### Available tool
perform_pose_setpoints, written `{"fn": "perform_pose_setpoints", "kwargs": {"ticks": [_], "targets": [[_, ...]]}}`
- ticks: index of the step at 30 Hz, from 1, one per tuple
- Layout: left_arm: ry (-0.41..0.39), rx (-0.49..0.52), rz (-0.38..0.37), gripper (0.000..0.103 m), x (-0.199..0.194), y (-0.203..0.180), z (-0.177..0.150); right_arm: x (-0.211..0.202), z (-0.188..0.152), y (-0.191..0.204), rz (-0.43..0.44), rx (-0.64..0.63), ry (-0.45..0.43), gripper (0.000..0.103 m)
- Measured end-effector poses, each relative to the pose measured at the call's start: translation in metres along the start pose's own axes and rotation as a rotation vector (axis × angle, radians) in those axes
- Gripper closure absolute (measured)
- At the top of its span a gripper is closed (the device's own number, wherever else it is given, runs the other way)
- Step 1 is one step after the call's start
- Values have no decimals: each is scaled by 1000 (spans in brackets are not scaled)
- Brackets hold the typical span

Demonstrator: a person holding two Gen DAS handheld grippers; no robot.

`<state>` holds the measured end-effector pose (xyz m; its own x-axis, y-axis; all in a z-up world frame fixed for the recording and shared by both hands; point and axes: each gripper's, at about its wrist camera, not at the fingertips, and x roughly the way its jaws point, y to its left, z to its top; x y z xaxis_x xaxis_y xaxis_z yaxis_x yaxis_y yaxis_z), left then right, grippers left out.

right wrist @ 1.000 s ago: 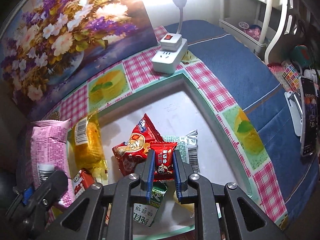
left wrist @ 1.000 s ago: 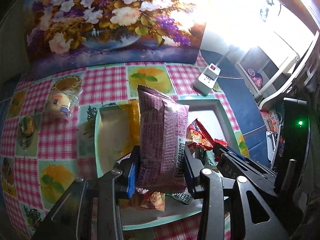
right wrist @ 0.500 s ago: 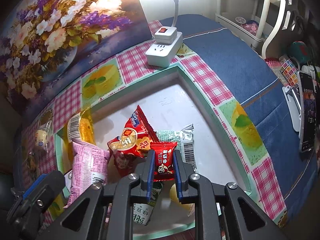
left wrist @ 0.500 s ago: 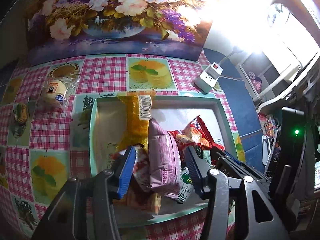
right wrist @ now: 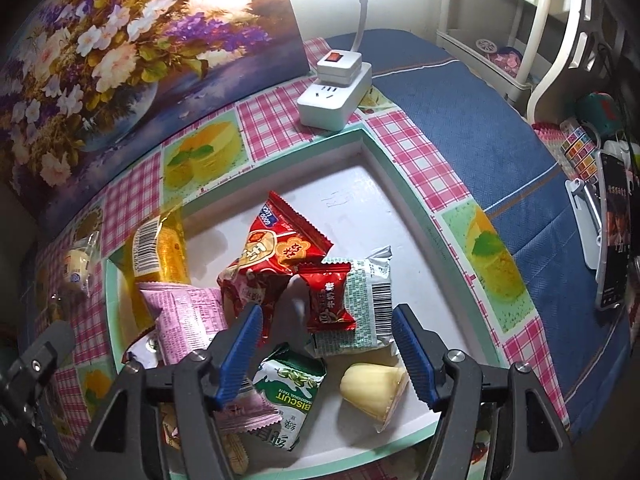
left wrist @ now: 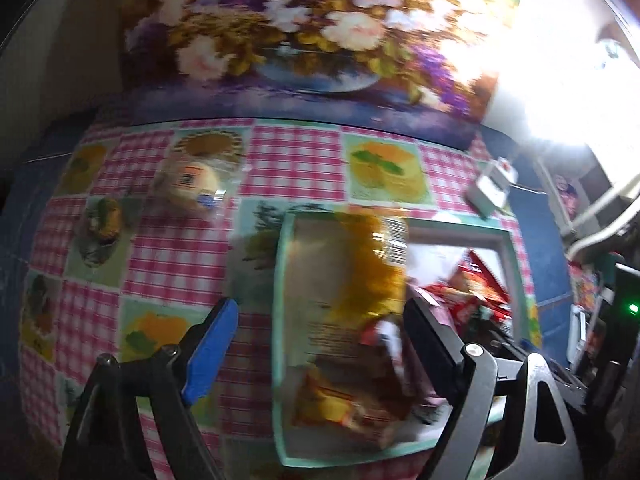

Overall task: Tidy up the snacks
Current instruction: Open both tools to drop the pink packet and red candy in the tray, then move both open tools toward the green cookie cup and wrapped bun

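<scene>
A mint-rimmed white tray point(right wrist: 404, 184) holds several snacks: a pink packet point(right wrist: 188, 324), a yellow packet point(right wrist: 160, 256), a red bag point(right wrist: 272, 256), a small red packet point(right wrist: 330, 296), a green biscuit pack point(right wrist: 292, 384) and a jelly cup point(right wrist: 372, 388). My right gripper point(right wrist: 326, 352) is open and empty above the small red packet. My left gripper point(left wrist: 320, 340) is open and empty over the tray's left rim point(left wrist: 280, 280); that view is blurred. Two wrapped cakes point(left wrist: 192, 184) point(left wrist: 102, 220) lie on the cloth left of the tray.
A flower painting point(right wrist: 120, 40) stands at the back. A white power strip point(right wrist: 336, 88) with a lamp sits behind the tray. A phone on a stand point(right wrist: 612, 232) is at the right over blue cloth.
My left gripper let go of the pink packet into the tray, opened wide and swung left. My right gripper opened and released the small red packet.
</scene>
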<state>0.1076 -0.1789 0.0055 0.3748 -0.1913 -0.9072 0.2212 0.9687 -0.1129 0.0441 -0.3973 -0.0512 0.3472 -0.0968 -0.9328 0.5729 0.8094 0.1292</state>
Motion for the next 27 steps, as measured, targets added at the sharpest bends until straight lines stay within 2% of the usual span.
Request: {"fn": "perform_pose_setpoints", "kwargs": {"ticks": [5, 8, 10, 17, 27], "targets": [[-27, -65, 83, 12, 0, 30, 5, 0, -2, 6, 5, -19, -8, 18], [-47, -105, 124, 3, -3, 48, 8, 0, -3, 9, 9, -26, -16, 8], [-58, -121, 173, 2, -4, 61, 9, -2, -3, 10, 12, -28, -25, 0], [-57, -125, 280, 2, -3, 88, 10, -4, -6, 23, 41, -66, -30, 0], [-59, -173, 302, 2, -7, 124, 11, -28, -12, 62, 98, -156, -81, 0]]}}
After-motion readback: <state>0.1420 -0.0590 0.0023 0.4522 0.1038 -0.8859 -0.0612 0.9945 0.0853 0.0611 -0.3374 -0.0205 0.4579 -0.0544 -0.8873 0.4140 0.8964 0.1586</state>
